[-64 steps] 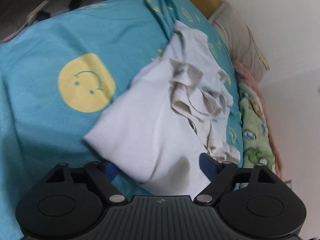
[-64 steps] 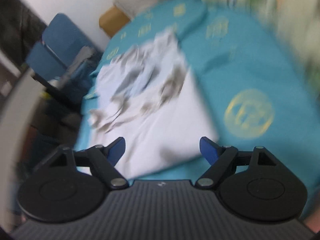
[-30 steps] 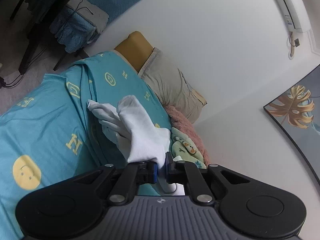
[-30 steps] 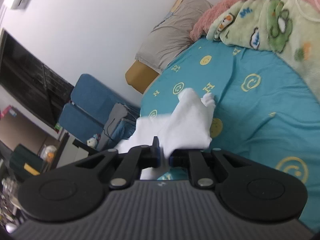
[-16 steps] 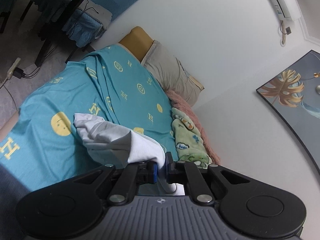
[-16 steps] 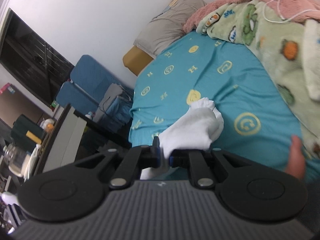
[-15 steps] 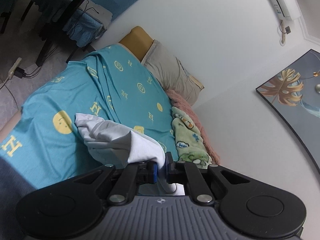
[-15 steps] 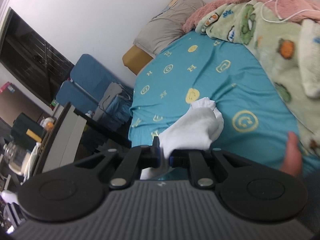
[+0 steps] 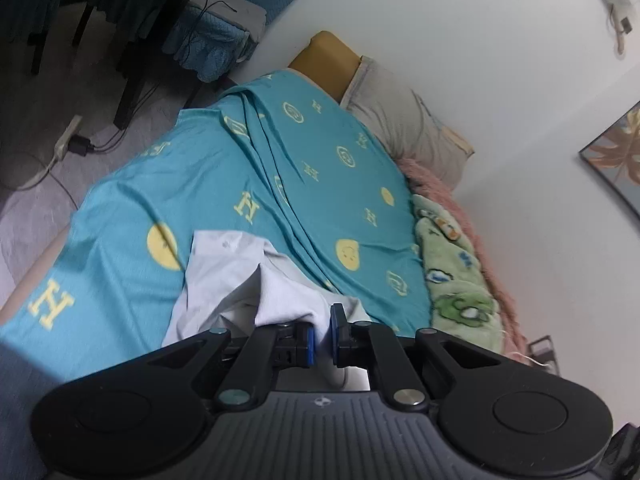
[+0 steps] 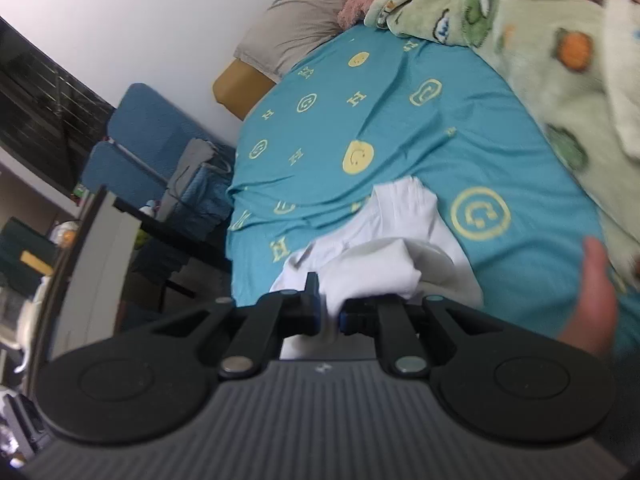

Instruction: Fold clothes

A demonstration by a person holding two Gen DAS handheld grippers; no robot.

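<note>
A white garment (image 9: pixel 236 280) hangs bunched from both grippers over the turquoise bed sheet (image 9: pixel 312 168). In the left wrist view my left gripper (image 9: pixel 321 340) is shut on a fold of it, and the loose part drapes down to the left onto the sheet. The right wrist view shows my right gripper (image 10: pixel 330 316) shut on another fold of the white garment (image 10: pixel 384 248), whose far end rests on the sheet (image 10: pixel 400 128). The cloth between each pair of blue pads is pinched thin.
A green cartoon blanket (image 9: pixel 452 272) and a pink fleece lie along the wall side of the bed, with a grey pillow (image 9: pixel 404 128) at its head. Blue chairs (image 10: pixel 136 140) and a dark desk stand beside the bed. A fingertip (image 10: pixel 592 292) shows at the right.
Both grippers have drawn back along the bed with the garment, which now lies lower and nearer the bed's foot. More of its loose end rests on the sheet.
</note>
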